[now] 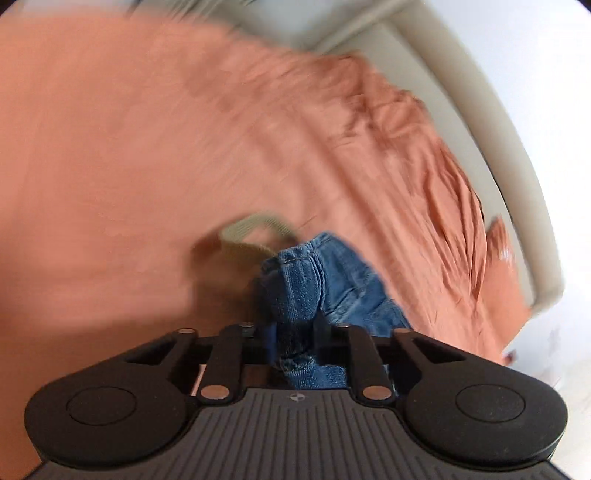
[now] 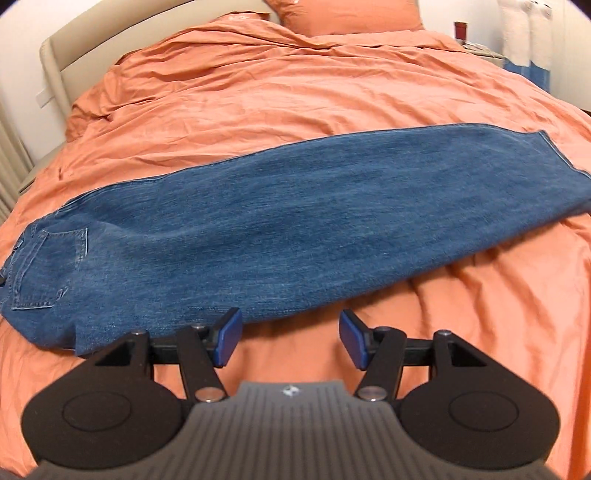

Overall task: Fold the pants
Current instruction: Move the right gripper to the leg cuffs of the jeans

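Observation:
A pair of blue jeans [image 2: 236,236] lies lengthwise across the orange bed cover [image 2: 295,99], legs stacked, waist and back pocket at the left, hem at the right. My right gripper [image 2: 290,338] is open and empty, just in front of the jeans' near edge. My left gripper [image 1: 293,332] is shut on a bunched part of the jeans [image 1: 317,288] and holds it above the cover. The left wrist view is blurred by motion. A beige patch [image 1: 255,230] shows beside the held denim; I cannot tell what it is.
The beige padded bed frame [image 2: 55,59] runs along the left side. An orange pillow [image 2: 347,14] lies at the head. A nightstand with a dark red cup [image 2: 460,28] stands at the far right. The bed frame also shows in the left wrist view [image 1: 517,155].

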`<state>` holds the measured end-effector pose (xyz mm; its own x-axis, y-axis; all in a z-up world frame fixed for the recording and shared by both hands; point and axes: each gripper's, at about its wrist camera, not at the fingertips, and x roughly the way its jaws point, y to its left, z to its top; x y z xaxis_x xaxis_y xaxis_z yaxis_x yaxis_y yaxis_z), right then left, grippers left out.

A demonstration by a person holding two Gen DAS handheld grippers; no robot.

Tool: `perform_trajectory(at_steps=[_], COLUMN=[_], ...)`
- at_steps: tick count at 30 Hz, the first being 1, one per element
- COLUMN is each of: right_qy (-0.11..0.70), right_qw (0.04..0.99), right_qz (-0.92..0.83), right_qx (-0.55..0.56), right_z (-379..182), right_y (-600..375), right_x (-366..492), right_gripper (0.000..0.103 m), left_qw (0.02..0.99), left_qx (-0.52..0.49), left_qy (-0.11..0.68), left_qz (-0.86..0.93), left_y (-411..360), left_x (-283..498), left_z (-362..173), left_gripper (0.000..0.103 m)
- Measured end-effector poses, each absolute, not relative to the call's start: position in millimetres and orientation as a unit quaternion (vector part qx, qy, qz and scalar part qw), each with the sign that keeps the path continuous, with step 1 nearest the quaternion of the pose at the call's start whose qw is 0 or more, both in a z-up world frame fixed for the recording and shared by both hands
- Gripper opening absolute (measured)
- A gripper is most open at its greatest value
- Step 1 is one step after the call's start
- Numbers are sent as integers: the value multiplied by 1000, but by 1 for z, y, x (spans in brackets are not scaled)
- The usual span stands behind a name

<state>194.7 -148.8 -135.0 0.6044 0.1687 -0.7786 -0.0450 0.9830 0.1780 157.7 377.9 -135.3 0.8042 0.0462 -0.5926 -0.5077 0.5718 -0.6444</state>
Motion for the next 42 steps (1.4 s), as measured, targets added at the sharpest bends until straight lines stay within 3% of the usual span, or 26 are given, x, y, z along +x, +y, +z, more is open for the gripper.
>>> perform_trajectory(at_steps=[5,11,14,15,16,22,31,42], right_qy=[440,449,449,451,452,446,401,337], right_qw=[891,881,878,878,877,887,906,886], right_qz=[82,134,149,149,146,108,-3,-105], right_qx=[78,64,66,65,64,58,131,301], right_z=[-129,-136,-143,-145,-146,-143,-106,-86], right_y=[-150,-131,-120,-117,-115,-133,-261,-495], right_x=[180,167,165,166,166,165,176,218], right_gripper=[55,54,53,53,53,54,52,41], left_qw=[882,860,865,865,864,881,911,913], left_qx=[-340,-277,-242,-234,-223,-161,-135,-72], left_qy=[271,360,369,375,381,369,350,392], left_qz=[180,232,236,238,241,250,170,90], left_y=[369,378,373,371,369,364,304,184], left_x=[154,187,187,189,190,184,197,268], left_z=[-90,-153,-165,-164,-162,-129,-67,-74], left_gripper=[16,17,21,26,38,66,68,66])
